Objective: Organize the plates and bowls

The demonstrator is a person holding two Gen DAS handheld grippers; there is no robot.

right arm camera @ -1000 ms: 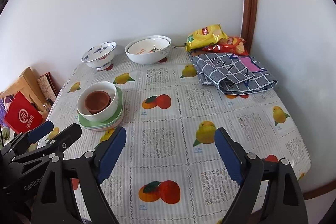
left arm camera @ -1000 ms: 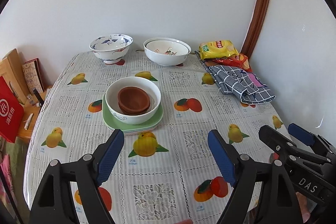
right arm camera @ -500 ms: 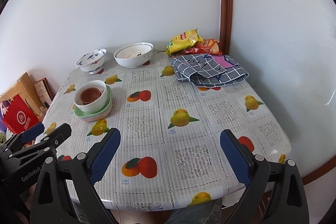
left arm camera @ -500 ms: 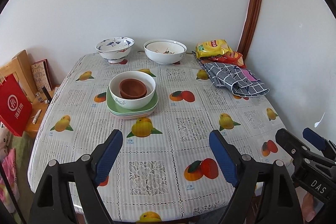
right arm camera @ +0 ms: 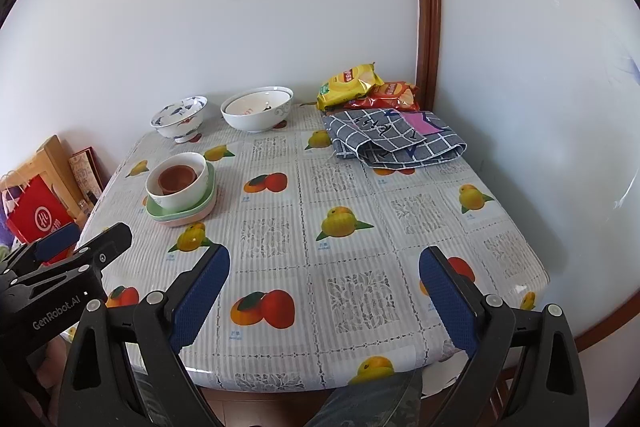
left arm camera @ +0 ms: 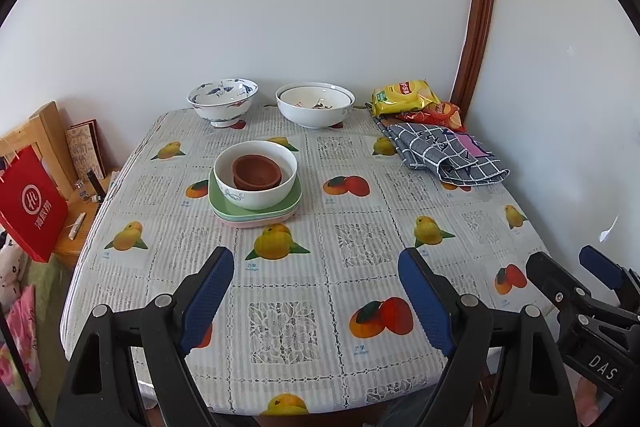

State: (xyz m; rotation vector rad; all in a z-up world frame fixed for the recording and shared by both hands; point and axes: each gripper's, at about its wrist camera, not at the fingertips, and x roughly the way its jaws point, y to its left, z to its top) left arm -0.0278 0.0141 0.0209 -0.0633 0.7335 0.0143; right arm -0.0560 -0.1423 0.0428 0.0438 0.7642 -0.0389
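A small brown bowl sits inside a white bowl on stacked green and pink plates at the table's middle left; the stack also shows in the right wrist view. A blue-patterned bowl and nested white bowls stand at the far edge. My left gripper is open and empty over the table's near edge. My right gripper is open and empty, also at the near edge, to the right of the left one.
Snack bags and a folded checked cloth lie at the far right corner. A wooden chair with a red bag stands left of the table. White walls close the back and right sides.
Both grippers have pulled back from the stack toward the table's near edge and risen. Both stay open and empty. The dishes have not moved.
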